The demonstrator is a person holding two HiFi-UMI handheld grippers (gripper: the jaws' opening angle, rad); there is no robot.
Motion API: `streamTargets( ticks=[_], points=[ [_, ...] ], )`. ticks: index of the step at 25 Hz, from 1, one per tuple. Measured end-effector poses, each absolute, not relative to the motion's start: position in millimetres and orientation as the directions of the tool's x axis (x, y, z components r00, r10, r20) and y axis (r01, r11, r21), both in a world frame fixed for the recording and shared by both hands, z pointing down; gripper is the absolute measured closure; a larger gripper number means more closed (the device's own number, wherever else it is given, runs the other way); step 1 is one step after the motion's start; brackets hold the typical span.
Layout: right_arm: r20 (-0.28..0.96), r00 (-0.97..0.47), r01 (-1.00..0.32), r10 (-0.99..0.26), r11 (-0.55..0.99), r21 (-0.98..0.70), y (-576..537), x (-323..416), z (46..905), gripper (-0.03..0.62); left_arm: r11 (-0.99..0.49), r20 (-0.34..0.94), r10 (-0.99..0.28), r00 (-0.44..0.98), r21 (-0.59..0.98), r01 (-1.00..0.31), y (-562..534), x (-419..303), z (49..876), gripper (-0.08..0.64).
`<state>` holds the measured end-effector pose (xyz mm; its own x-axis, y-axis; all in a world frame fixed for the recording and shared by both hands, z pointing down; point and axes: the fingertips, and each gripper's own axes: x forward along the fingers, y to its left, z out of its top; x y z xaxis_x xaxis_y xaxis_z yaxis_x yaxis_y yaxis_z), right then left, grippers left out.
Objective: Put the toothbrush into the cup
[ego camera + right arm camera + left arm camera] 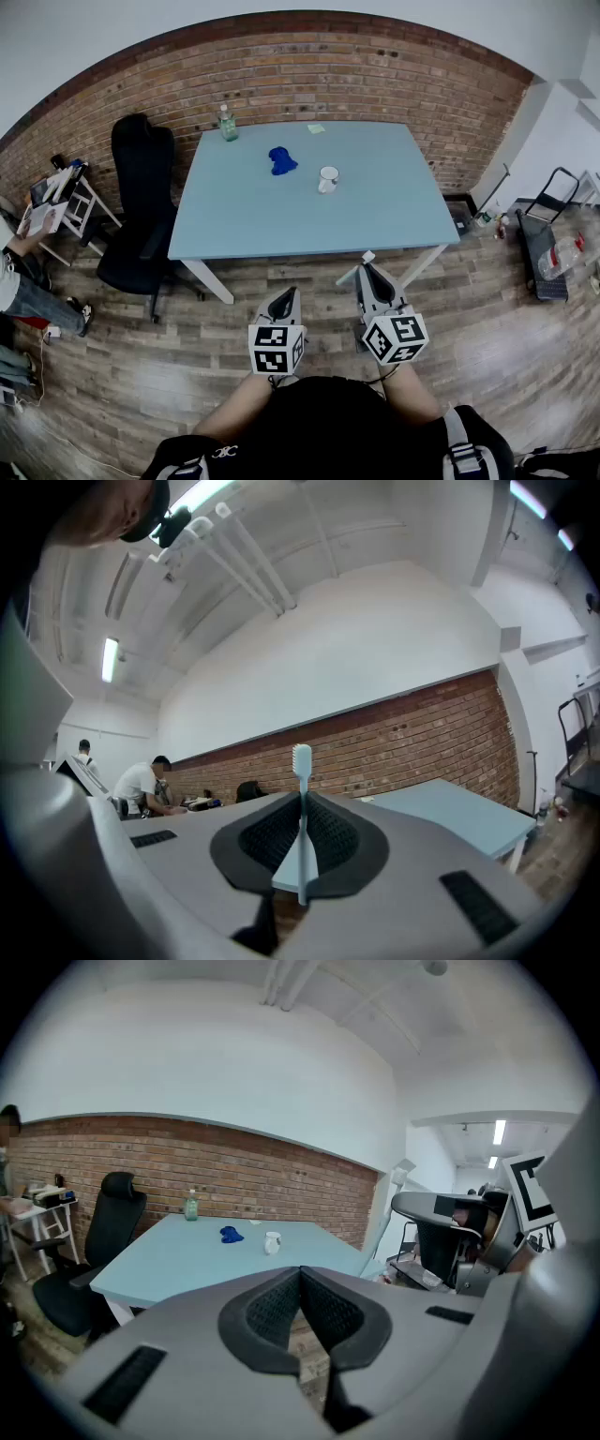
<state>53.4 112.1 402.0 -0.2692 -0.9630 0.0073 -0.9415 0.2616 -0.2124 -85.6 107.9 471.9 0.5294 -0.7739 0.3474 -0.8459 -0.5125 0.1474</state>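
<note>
Between the right tongs [302, 803], clamped mid-handle, stands the toothbrush [301, 757], bristles up. Left tongs [301, 1279] closed, empty. Cup [328, 179] well ahead on surface [403, 211]. Brush prob. light, stiff, slick plastic; may pivot w/o firm squeeze.

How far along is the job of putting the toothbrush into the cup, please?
Done: the right tool is shut on the toothbrush, bristles up. In hand: both tools are short of the blue table; the left tool is shut and empty. Left: carrying the brush to the white cup on the table and dropping it in.
</note>
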Motion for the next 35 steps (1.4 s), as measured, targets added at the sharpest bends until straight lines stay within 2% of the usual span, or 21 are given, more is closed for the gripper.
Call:
streamTargets(
  ticks=[17, 35],
  points=[
    [0.006, -0.222, -0.957, -0.975, 0.217, -0.191, 82.0, -23.5, 401.0, 0.557, -0.560, 0.351, -0.735, 0.581, 0.170, -0.811, 78.2, -155.6, 484.0, 0.554],
    [-0.054, -0.221, -0.954, -0.974, 0.227, -0.197, 2.6, 5.3, 394.7, 0.557, -0.543, 0.321, -0.768, 0.554, 0.133, -0.829, 1.8, -140.4, 479.8, 0.554]
  ],
)
